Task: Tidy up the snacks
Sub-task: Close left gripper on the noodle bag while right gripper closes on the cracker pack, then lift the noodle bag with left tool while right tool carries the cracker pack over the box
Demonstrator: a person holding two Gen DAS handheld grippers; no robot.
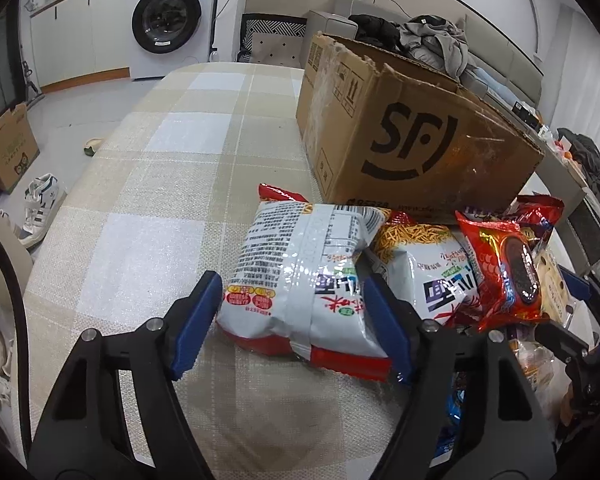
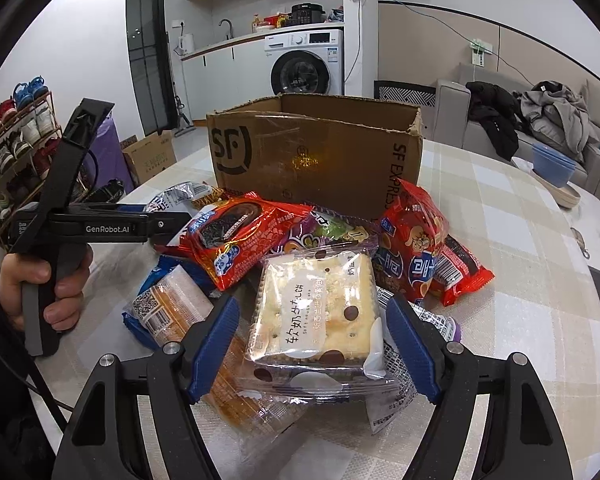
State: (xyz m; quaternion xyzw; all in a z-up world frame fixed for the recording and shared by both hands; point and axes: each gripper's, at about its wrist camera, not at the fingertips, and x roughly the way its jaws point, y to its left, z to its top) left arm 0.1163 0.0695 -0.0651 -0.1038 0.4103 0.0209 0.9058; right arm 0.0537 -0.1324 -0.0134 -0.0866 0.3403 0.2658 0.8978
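Observation:
A pile of snack packets lies on the checked tablecloth (image 1: 148,184) in front of an open cardboard box (image 1: 412,136), also in the right wrist view (image 2: 312,160). My left gripper (image 1: 296,320) is open, its blue pads either side of a white and red chip bag (image 1: 300,272) lying flat. My right gripper (image 2: 312,344) is open around a clear-wrapped square cracker packet (image 2: 316,312) on top of the pile. A red cookie packet (image 2: 240,240) and a red chip bag (image 2: 416,240) lie behind it. The left gripper's body (image 2: 80,216) shows at the left.
A second white noodle-snack bag (image 1: 432,272) and a red cookie packet (image 1: 508,272) lie right of the left gripper. A washing machine (image 1: 172,20), a sofa with clothes (image 2: 540,120), a shoe rack (image 2: 12,152) and a blue bowl (image 2: 552,164) surround the table.

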